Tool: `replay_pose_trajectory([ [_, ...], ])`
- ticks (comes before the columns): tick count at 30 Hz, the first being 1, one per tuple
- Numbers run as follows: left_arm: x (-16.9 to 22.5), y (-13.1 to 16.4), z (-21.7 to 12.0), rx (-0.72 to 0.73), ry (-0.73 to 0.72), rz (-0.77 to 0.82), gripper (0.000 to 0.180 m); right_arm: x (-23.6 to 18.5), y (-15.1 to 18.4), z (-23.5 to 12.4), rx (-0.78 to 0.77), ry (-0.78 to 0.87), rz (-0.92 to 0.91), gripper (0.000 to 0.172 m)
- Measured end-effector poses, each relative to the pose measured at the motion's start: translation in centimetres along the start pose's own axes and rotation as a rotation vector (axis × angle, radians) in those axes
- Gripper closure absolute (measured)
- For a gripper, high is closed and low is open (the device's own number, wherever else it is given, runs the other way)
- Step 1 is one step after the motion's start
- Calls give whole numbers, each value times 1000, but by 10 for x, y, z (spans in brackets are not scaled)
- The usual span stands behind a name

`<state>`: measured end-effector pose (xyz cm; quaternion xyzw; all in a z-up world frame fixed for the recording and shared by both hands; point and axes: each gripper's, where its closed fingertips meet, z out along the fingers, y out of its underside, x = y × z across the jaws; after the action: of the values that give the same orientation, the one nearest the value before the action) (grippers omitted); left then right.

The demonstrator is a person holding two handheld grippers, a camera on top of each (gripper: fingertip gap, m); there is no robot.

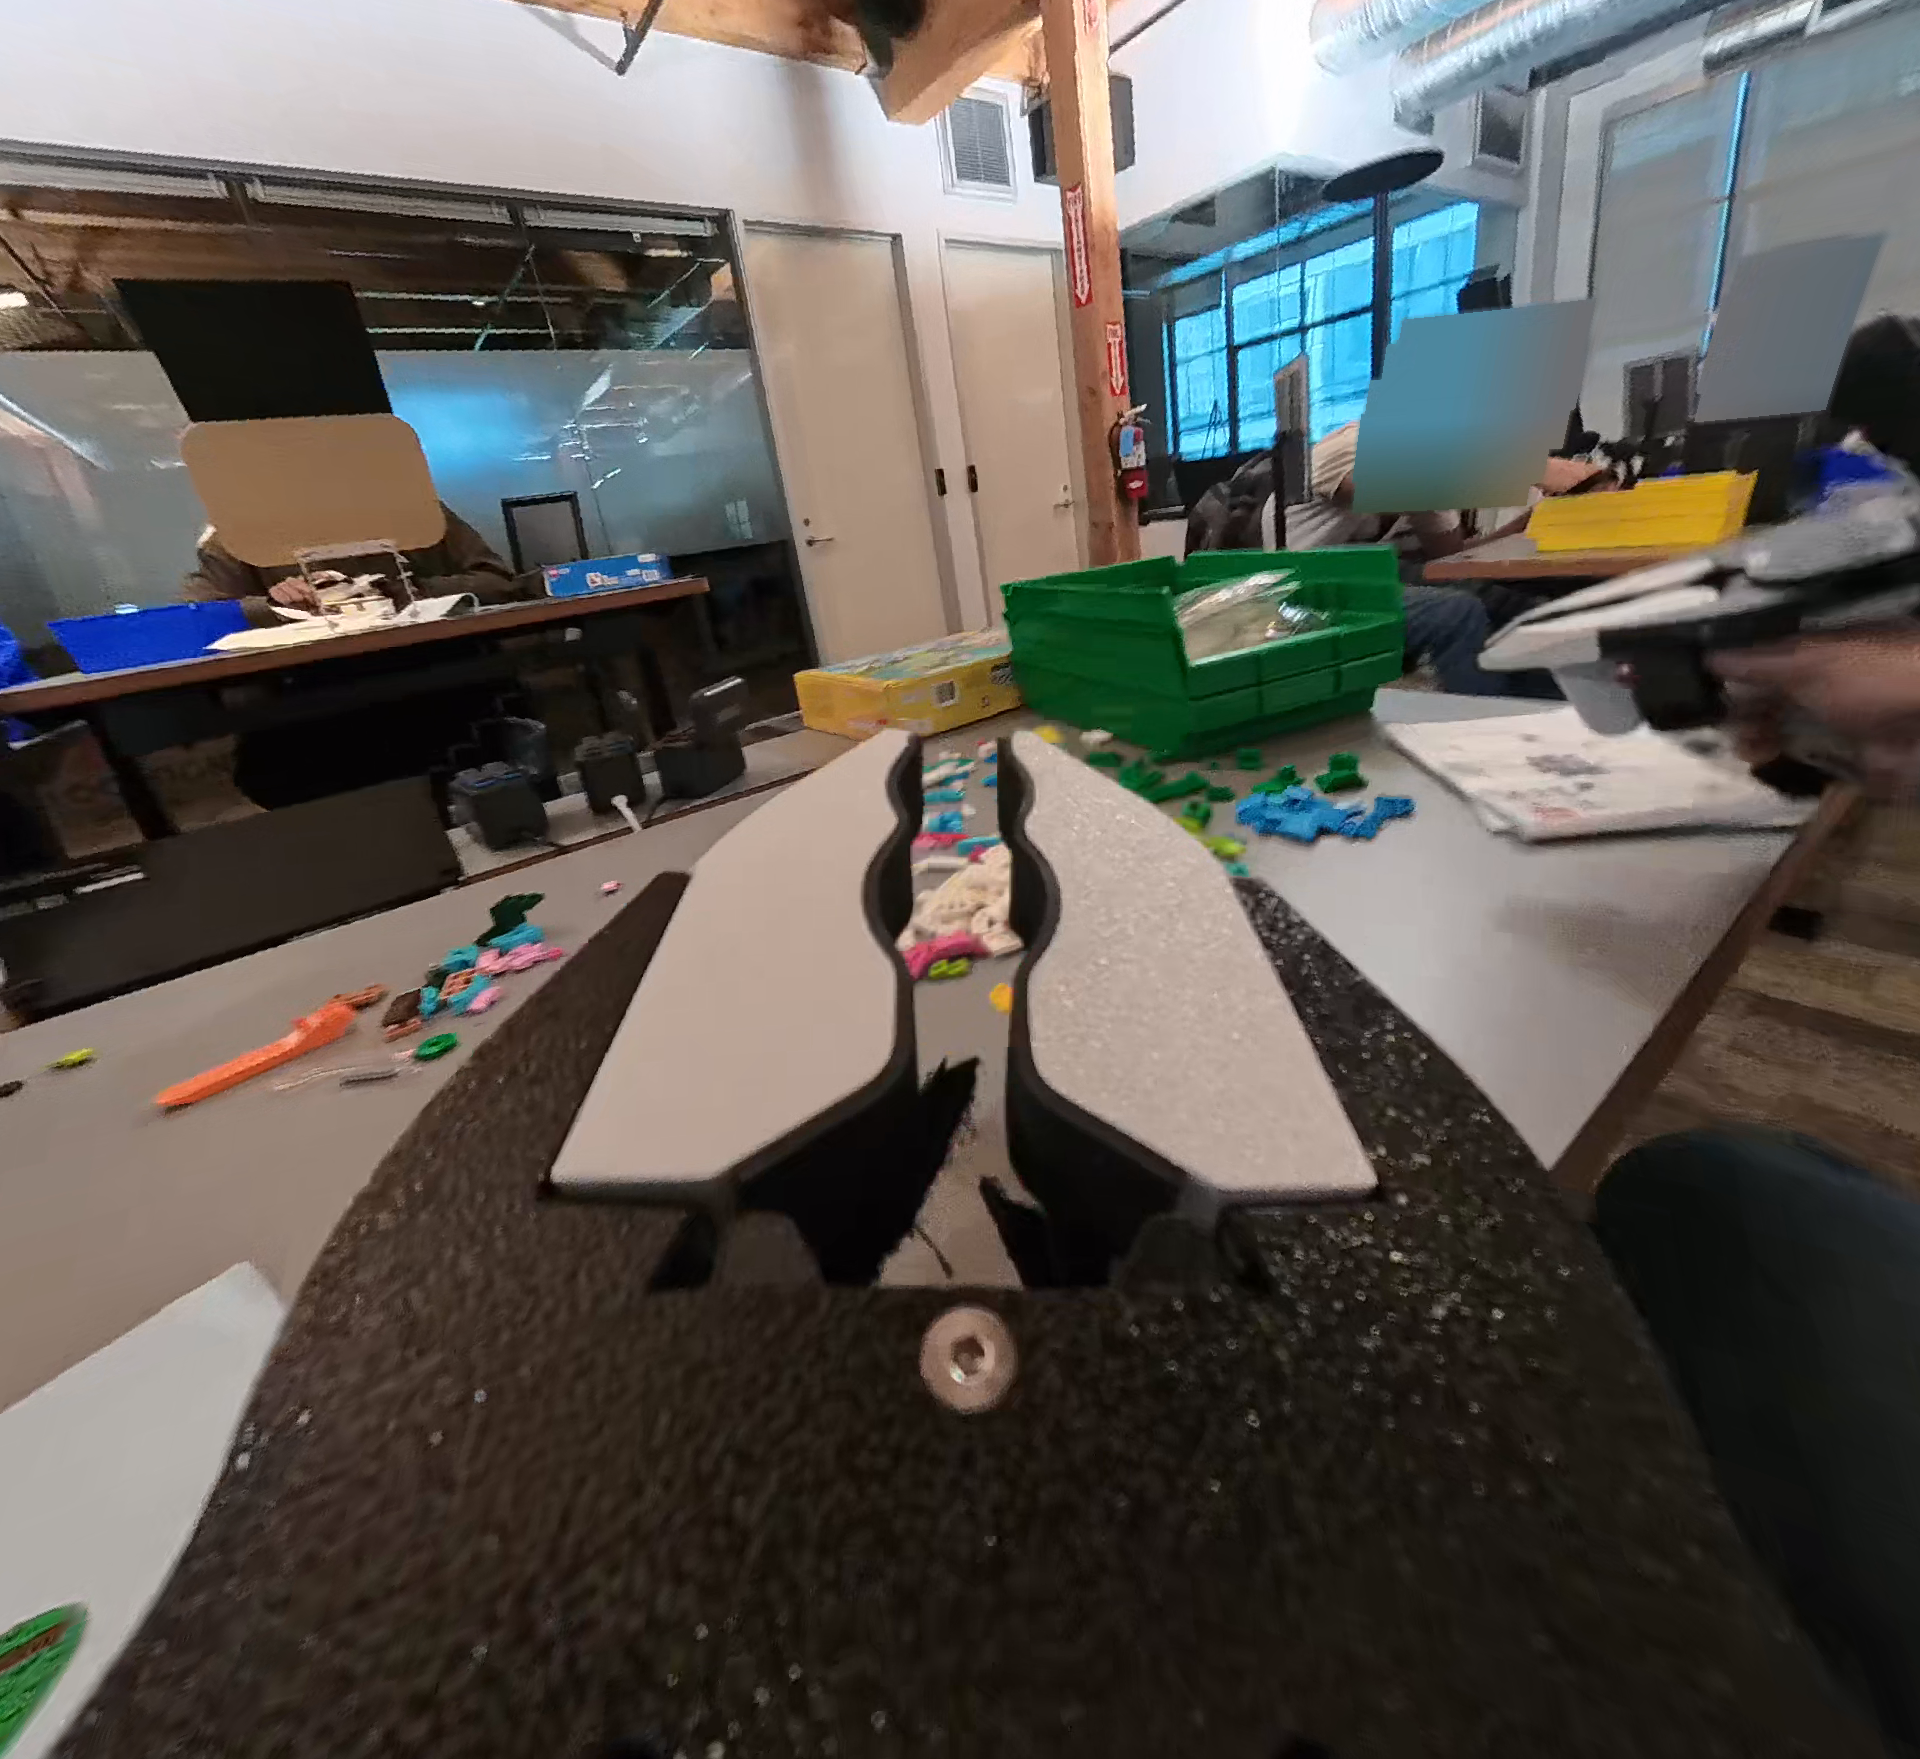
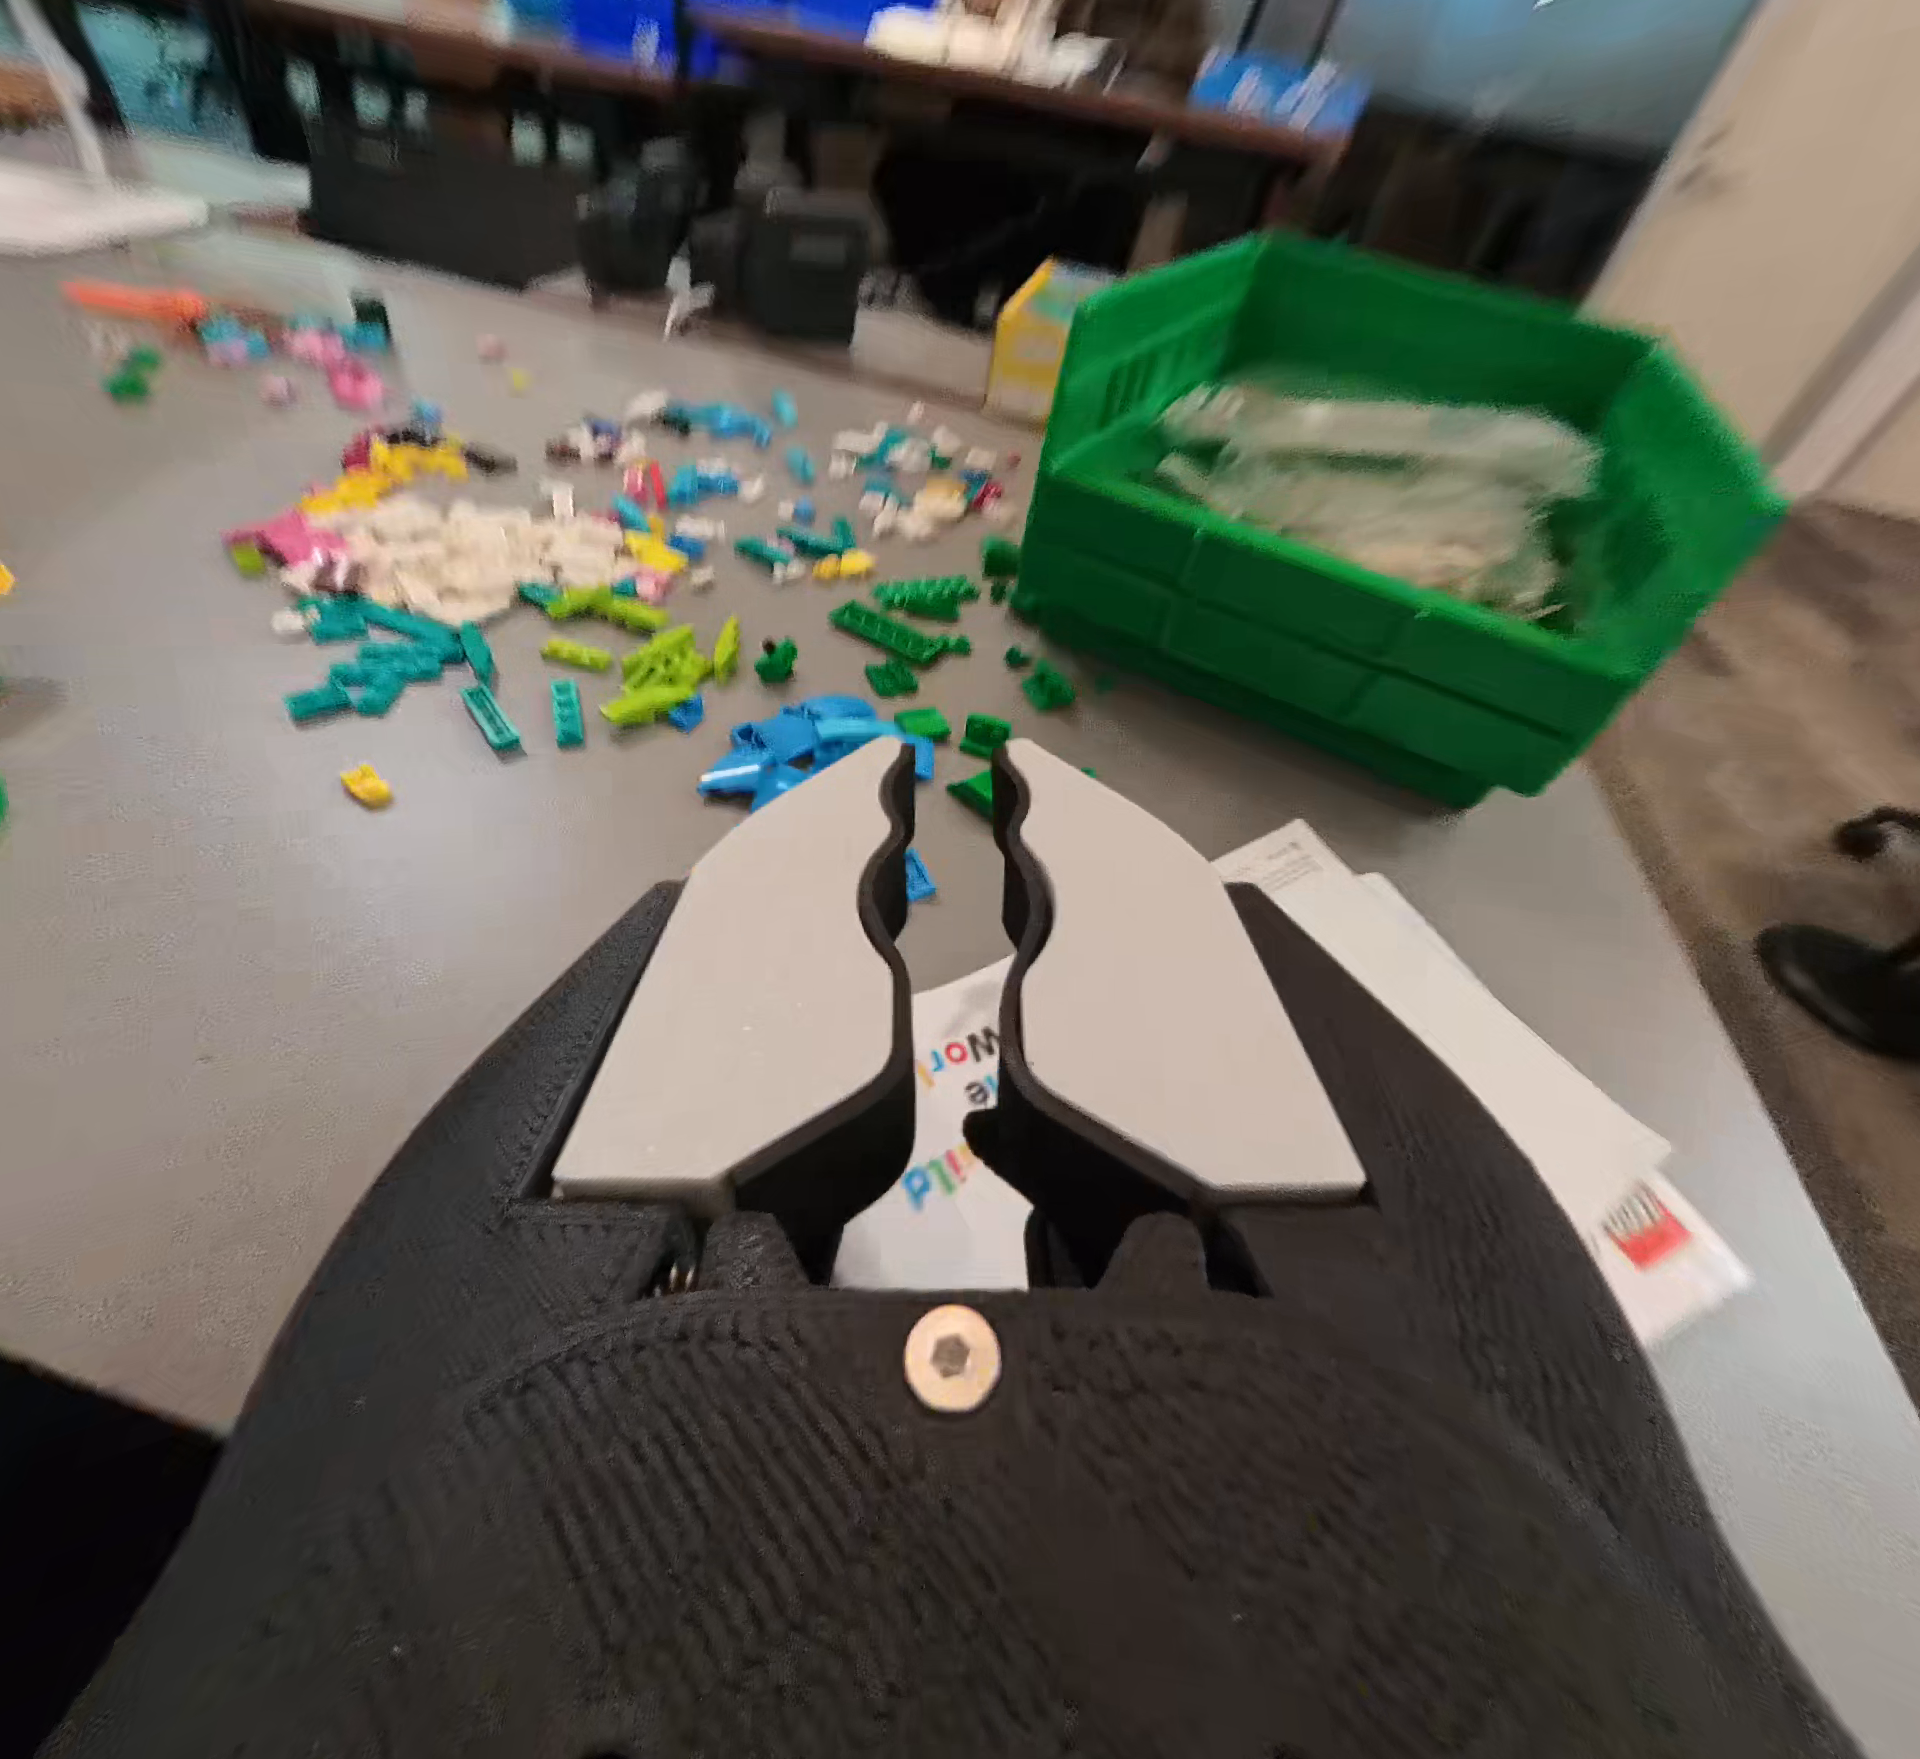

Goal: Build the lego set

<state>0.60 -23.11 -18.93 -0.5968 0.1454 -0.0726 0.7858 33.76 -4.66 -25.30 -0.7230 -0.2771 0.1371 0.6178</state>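
Left wrist view: I am holding my left gripper (image 1: 960,753) above a grey desk (image 1: 1455,920), its fingers slightly apart and gripping nothing. Through the gap I am seeing a heap of white bricks (image 1: 961,899) lying on the desk just ahead. Farther ahead and to the right, a green bin (image 1: 1143,660) is sitting with a yellow box (image 1: 894,696) to its left. An orange tool (image 1: 249,1065) is lying well off to the left. My right gripper (image 1: 1538,644) is hovering at the far right.

In the right wrist view, my right gripper (image 2: 954,759) is also standing slightly apart and bare, hanging over white papers (image 2: 1455,1013). Blue bricks (image 2: 779,743) are lying just ahead to the left of its tips, and the green bin (image 2: 1299,608) is sitting ahead to the right.
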Motion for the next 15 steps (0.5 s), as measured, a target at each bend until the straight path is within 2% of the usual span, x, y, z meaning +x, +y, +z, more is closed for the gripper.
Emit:
replay_pose_trajectory([
  [2, -6, 11, 2, -34, 6, 54, 167, 6, 11, 29, -135, -81, 5, 159],
  [5, -17, 25, 10, -71, 21, 131, 168, 31, 17, 66, -223, -73, -24, 161],
  [7, -31, 30, 19, -71, 8, 168, 169, 37, 28, 87, -312, -126, -4, 162],
  [15, -77, 44, 62, -23, -48, 113, 169, 55, 59, 138, -552, -244, -48, 160],
])
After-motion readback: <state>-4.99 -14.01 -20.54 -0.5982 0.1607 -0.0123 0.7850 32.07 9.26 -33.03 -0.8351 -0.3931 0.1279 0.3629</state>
